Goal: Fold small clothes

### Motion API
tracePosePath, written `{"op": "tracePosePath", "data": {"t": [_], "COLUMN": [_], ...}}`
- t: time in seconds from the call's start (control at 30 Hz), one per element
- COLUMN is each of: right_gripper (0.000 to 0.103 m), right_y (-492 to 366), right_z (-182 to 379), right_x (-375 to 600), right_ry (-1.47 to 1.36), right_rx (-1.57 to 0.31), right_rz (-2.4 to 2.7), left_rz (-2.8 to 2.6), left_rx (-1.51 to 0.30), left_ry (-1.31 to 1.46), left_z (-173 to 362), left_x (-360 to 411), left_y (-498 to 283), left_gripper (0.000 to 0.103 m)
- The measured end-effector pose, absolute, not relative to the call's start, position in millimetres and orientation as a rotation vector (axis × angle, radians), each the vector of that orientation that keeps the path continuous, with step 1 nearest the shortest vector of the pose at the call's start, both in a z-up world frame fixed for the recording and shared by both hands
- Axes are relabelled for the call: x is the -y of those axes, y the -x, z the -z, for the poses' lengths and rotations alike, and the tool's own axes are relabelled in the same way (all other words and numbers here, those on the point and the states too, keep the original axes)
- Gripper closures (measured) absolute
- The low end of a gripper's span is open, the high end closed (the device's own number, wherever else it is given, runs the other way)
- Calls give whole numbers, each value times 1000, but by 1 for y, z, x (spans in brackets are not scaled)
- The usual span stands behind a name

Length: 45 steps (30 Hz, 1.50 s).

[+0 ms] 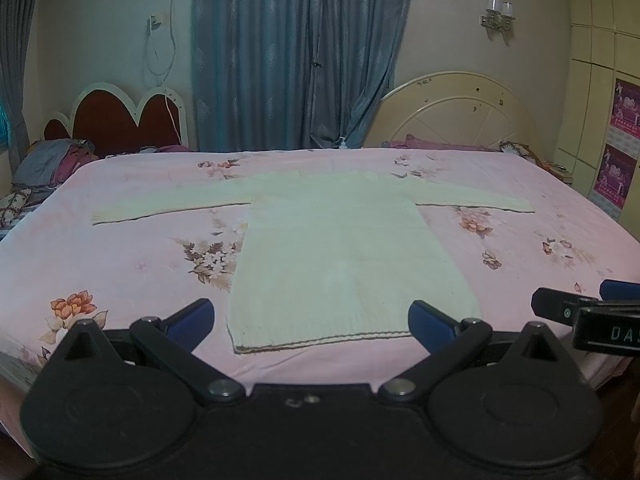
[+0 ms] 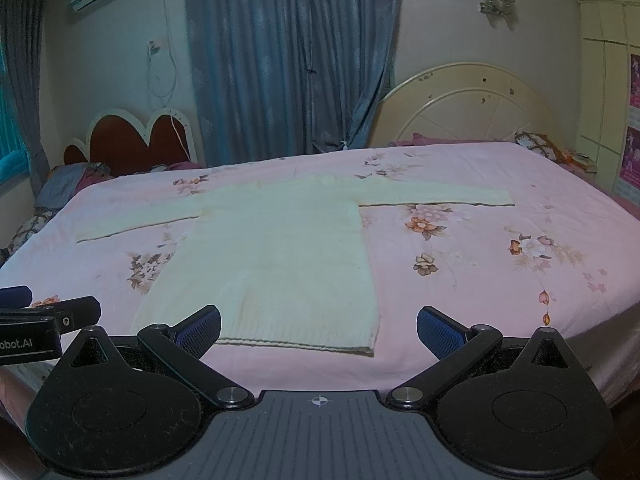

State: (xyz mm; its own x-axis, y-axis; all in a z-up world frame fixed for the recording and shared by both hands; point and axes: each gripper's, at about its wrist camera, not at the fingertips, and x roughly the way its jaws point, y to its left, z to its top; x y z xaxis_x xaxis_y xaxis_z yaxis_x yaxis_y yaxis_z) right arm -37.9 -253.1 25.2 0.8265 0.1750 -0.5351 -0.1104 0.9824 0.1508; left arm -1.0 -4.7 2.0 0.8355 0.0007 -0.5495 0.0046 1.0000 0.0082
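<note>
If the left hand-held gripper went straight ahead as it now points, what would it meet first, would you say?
Probably the hem of the cream sweater, which lies flat between the open left hand-held gripper jaws; height above the bed is unclear.

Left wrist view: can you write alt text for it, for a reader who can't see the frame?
A pale cream sweater lies flat on a pink floral bedsheet, both sleeves spread out sideways and its hem nearest the camera. The left claw is open just short of the hem, holding nothing; the right claw peeks in at the right edge. Blue curtains hang behind the bed.
</note>
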Motion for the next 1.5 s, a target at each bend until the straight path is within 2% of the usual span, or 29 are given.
{"op": "tracePosePath", "data": {"t": [1.5], "right_gripper": [0], "right_y": [38], "right_z": [-29], "right_x": [263], "right_ry": [-126], "right_rx": [-574], "right_rz": [-161], "left_rz": [-12], "left_rx": [-569], "left_ry": [-18], "left_z": [-5], "left_x": [12], "left_y": [8], "left_gripper": [0]}}
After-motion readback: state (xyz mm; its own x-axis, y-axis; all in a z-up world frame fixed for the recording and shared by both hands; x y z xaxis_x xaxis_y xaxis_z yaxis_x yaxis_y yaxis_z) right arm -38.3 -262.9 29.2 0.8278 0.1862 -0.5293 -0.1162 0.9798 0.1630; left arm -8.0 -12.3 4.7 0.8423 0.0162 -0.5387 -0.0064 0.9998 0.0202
